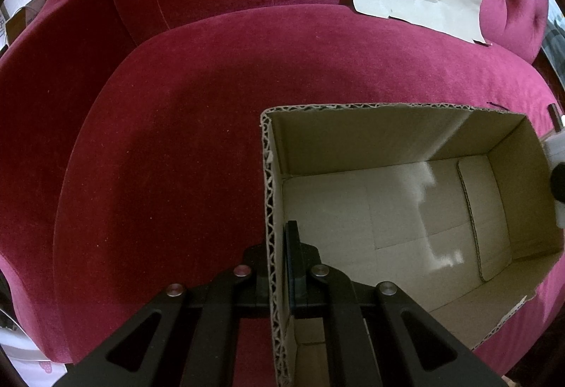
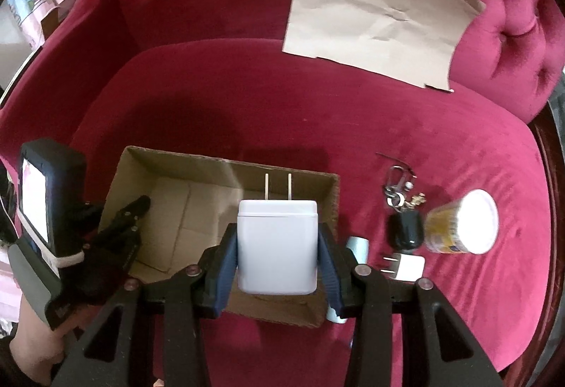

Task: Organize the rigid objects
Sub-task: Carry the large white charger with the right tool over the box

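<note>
**Charger held over the box, left gripper pinning the box wall**

I am holding a white wall charger in my right gripper; the blue pads are pressing on its two sides, and its two prongs are pointing away from me, forward of the fingertips. The charger is hanging above the open cardboard box, near the box's right-hand end as the right wrist sees it.

My left gripper is clamping the box's near left wall, one finger outside and one inside, jaws closed on the corrugated edge. In the left wrist view the box interior looks bare.

Right of my right gripper, on the red velvet sofa seat, I am seeing a smaller white plug, a black key fob with a ring of keys, a yellow jar with a white lid lying on its side, and a pale blue cylinder just beside the right finger. A sheet of brown paper is leaning on the backrest, well ahead of both grippers.
</note>
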Tool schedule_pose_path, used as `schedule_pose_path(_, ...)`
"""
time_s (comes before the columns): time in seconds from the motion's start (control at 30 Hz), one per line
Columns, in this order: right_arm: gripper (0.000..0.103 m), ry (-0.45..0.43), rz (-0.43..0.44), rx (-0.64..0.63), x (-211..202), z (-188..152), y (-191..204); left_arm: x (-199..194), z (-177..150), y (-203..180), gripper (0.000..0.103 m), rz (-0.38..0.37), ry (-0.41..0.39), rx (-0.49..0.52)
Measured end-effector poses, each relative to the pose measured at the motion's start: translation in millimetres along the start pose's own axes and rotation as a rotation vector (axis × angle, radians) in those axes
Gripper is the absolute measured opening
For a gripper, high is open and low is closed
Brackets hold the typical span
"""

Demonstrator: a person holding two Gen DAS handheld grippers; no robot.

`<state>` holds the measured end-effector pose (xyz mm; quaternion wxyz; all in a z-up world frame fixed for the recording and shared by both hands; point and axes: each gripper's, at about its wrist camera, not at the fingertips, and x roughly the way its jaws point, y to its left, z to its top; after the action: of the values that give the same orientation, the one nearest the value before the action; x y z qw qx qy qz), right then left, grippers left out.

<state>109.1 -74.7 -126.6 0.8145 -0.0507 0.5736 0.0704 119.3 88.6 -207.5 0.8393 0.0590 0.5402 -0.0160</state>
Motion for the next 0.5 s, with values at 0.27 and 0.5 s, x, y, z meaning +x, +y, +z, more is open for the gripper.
schedule_pose_path(0.27, 0.046, 0.003, 0.046, -0.018, 16, 3, 18, 1, 0, 0, 0.005, -0.002, 0.000, -0.003)
schedule_pose_path(0.5, 0.046, 0.005, 0.082, -0.015, 31, 3, 27, 1, 0, 0, 0.005, 0.000, -0.003, 0.000)
